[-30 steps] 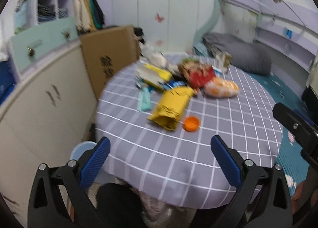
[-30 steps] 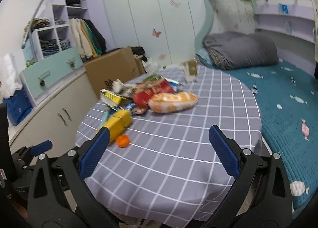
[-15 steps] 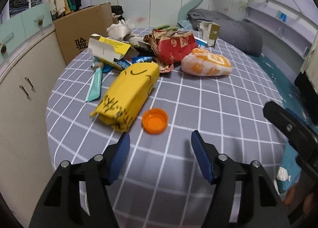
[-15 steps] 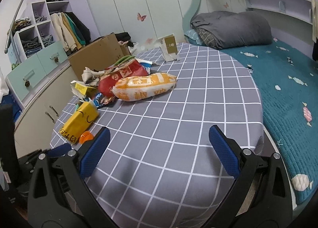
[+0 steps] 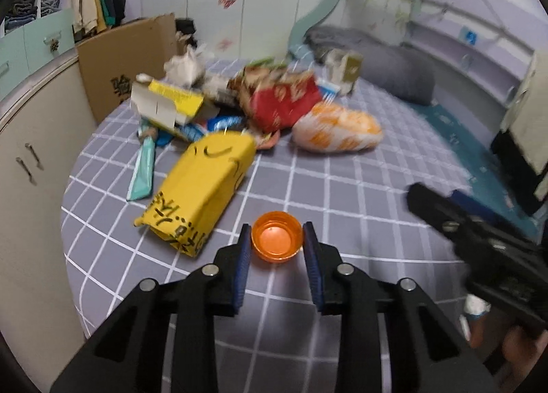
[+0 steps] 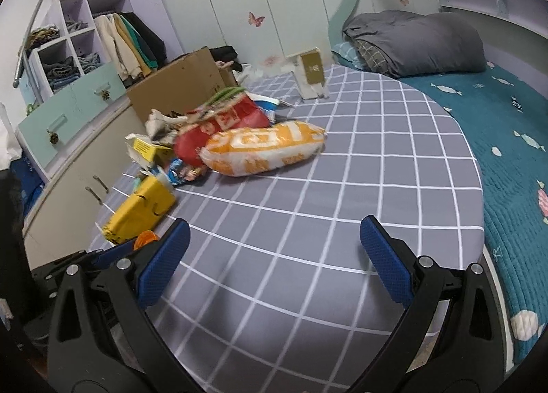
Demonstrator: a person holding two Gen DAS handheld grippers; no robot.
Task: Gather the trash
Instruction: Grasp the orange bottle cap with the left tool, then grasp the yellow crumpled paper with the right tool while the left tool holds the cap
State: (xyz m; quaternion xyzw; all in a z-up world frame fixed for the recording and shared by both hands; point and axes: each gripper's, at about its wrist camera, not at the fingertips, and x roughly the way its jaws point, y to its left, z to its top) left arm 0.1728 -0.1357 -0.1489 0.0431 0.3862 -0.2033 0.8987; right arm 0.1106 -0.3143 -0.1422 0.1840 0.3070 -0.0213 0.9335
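Note:
An orange bottle cap (image 5: pixel 276 240) lies open side up on the grey checked tablecloth (image 5: pixel 359 187). My left gripper (image 5: pixel 276 231) is closing on it, and its blue pads (image 5: pixel 244 256) touch the cap on both sides. Just left of the cap lies a yellow carton (image 5: pixel 202 187). Behind it is a trash pile with an orange snack bag (image 5: pixel 337 131), a red bag (image 5: pixel 284 103) and a yellow-white box (image 5: pixel 171 101). My right gripper (image 6: pixel 274 238) hangs open over bare cloth with nothing between its fingers. In the left wrist view the right gripper (image 5: pixel 462 232) shows at the right edge.
A cardboard box (image 5: pixel 126 60) and a cream cabinet (image 5: pixel 30 153) stand left of the table. A small carton (image 6: pixel 311 74) stands upright at the table's far edge. A bed with a teal cover (image 6: pixel 507 139) and a grey quilt (image 6: pixel 411 40) borders the right side.
My left gripper came forward and down to the orange cap, and its jaws narrowed from wide apart to the cap's sides. The right gripper moved closer over the table, still open.

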